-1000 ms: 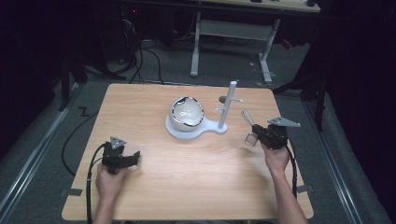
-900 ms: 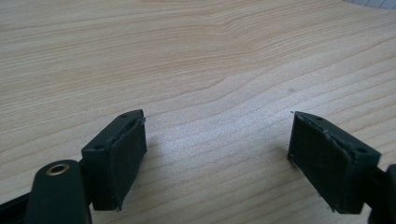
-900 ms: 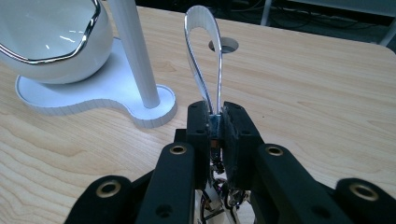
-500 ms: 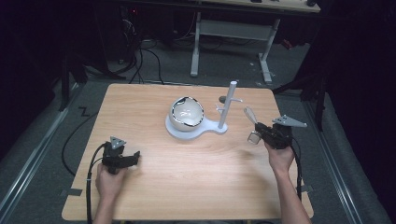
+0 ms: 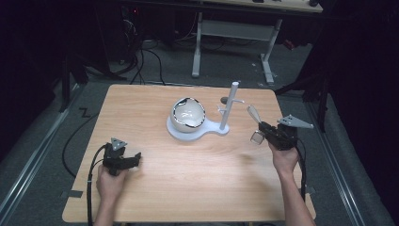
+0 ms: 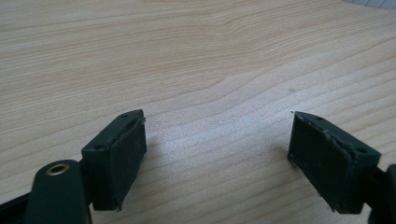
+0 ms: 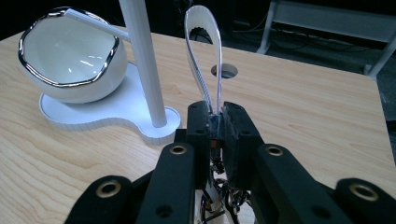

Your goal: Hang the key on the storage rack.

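Note:
My right gripper is shut on the bottom of a white, silver-edged loop that stands up from its jaws. A small piece hangs under the gripper. The loop is right of a white stand, apart from it. The stand carries a thin upright post with short pegs and a white bowl with a silver rim. My left gripper rests open on the near left of the table, with bare wood between its pads.
The wooden table has a round cable hole behind the post. Its right edge lies close to my right hand. Beyond the table are a dark floor with cables and another desk's white legs.
My right gripper has drifted a little to the right with the loop in it. The left gripper has stayed put.

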The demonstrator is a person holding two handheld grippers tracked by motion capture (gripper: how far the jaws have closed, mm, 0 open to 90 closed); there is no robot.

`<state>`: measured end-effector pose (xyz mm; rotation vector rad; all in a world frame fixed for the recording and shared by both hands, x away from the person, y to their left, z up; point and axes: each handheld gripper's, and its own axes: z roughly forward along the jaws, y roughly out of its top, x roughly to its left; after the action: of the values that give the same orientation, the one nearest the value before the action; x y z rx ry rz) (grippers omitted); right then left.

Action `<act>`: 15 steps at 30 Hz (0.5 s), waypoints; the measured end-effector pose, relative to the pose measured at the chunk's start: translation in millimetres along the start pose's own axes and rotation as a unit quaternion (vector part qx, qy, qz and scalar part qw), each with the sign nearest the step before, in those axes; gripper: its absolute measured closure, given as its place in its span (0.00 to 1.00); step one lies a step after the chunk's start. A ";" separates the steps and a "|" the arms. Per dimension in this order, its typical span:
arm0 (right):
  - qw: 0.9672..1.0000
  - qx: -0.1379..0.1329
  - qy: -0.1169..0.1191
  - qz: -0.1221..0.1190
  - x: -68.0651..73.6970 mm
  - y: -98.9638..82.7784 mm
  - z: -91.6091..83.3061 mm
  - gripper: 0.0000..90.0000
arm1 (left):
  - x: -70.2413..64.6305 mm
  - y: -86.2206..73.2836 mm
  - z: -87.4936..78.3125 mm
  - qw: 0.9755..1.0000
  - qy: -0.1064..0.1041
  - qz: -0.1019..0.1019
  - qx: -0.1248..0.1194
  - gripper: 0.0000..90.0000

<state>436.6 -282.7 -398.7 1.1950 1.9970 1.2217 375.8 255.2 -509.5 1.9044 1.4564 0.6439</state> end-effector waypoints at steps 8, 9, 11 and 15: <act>1.000 -0.007 0.003 0.002 0.2 1.1 -2.7 0.91 | 0.0 0.0 0.0 1.000 0.000 0.000 0.000 0.22; 1.000 -0.008 0.005 0.002 0.3 1.3 -3.2 0.91 | 0.0 0.0 0.0 1.000 0.000 0.000 0.000 0.22; 1.000 -0.010 0.006 0.000 0.8 2.0 -4.4 0.91 | 0.0 0.0 0.0 1.000 0.000 0.000 0.000 0.22; 1.000 -0.014 0.007 -0.003 2.5 4.9 -7.2 0.91 | 0.0 0.0 0.0 1.000 0.000 0.000 0.000 0.22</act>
<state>431.8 -282.7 -390.9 1.1694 1.9860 1.2539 375.8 255.2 -509.5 1.9045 1.4563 0.6440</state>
